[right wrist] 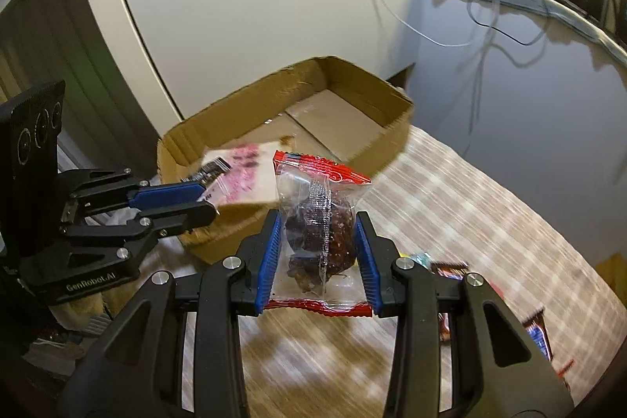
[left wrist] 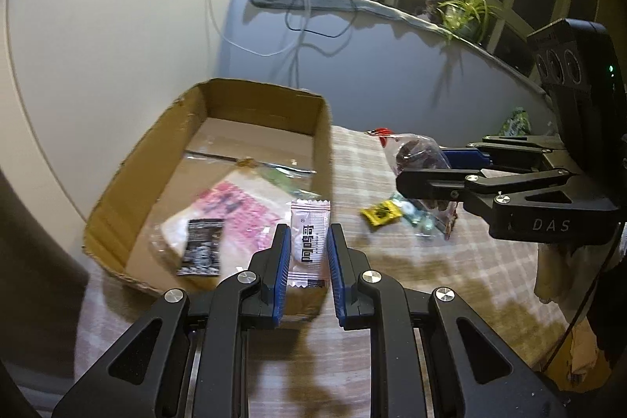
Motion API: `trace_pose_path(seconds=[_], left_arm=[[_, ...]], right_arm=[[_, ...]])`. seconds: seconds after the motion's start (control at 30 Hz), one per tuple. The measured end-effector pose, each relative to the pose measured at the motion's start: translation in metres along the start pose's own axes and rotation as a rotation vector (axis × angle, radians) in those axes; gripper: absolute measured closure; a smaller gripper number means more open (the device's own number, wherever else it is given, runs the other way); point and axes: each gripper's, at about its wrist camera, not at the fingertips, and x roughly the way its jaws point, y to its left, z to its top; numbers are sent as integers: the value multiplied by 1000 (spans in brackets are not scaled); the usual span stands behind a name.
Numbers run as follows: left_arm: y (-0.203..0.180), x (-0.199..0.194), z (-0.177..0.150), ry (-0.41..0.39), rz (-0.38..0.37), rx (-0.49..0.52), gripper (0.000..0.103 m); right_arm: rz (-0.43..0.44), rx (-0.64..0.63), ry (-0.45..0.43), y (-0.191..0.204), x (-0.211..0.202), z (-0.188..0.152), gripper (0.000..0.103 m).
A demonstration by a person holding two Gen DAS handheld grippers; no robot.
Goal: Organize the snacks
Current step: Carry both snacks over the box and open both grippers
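Note:
My left gripper (left wrist: 308,241) is shut on a small white sachet (left wrist: 309,245) with dark print, held above the near right corner of an open cardboard box (left wrist: 325,140). In the box lie a pink-and-white packet (left wrist: 231,214) and a black packet (left wrist: 202,251). My right gripper (right wrist: 317,234) is shut on a clear red-edged bag with a dark snack (right wrist: 319,222), held above the table right of the box (right wrist: 219,112). It shows in the left wrist view (left wrist: 431,179) to the right of the box, and the left gripper shows in the right wrist view (right wrist: 192,200).
A checked tablecloth (left wrist: 431,273) covers the table. Loose snacks lie on it: a yellow packet (left wrist: 379,213), a teal one (left wrist: 415,218), a green one (left wrist: 515,122), and several red and blue wrappers (right wrist: 537,328). Wall, cables and a window sill stand behind.

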Motion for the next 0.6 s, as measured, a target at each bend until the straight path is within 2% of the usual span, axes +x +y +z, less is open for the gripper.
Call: trace_pose_path(seconds=[0.6], left_arm=[[34, -1, 0, -13, 33, -58, 86]], right_arm=[[42, -55, 49, 32, 58, 38, 64]])
